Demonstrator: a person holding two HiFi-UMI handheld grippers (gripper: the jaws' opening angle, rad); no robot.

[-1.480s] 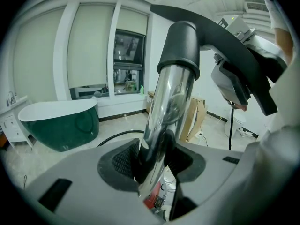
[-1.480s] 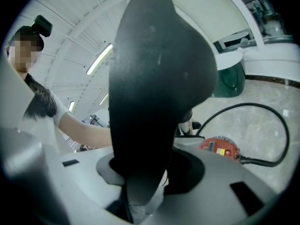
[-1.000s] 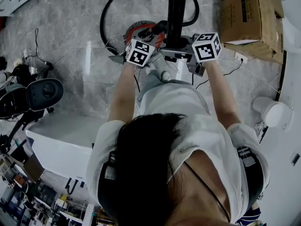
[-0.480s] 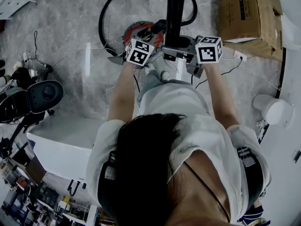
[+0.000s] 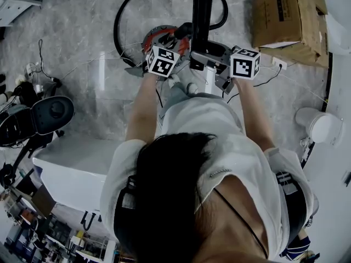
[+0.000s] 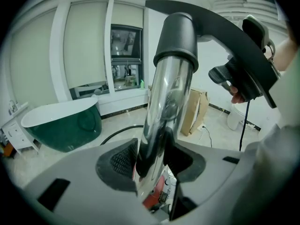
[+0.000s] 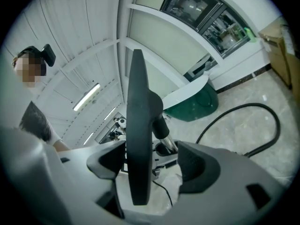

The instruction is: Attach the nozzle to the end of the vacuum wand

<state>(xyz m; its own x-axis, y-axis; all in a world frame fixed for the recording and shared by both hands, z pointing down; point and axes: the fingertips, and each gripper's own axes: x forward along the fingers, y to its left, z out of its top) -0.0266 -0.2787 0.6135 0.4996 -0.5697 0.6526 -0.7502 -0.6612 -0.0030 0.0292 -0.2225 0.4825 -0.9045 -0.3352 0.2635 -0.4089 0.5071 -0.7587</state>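
The chrome vacuum wand [image 6: 161, 102] stands upright between my left gripper's [image 6: 152, 161] pads, which are shut on it. A black collar [image 6: 176, 36] caps the wand's top end and carries the flat black nozzle [image 6: 220, 29], which reaches off to the right. In the head view the nozzle [image 5: 201, 12] points away from me, between my left gripper [image 5: 164, 63] and right gripper [image 5: 238, 64]. In the right gripper view the nozzle [image 7: 139, 125] shows edge-on between my right gripper's [image 7: 154, 165] jaws, which are opening; a gap shows at the right pad [image 7: 197, 165].
The red vacuum canister [image 5: 162, 37] sits on the marble floor under the wand, its black hose [image 5: 118, 21] looping round behind. A cardboard box [image 5: 285, 21] stands at the right, a white bin [image 5: 318, 127] nearer. A green bathtub [image 6: 61, 123] is at the far left.
My right gripper has turned and slid a little to the right and toward me in the head view. The left gripper and the wand have stayed put.
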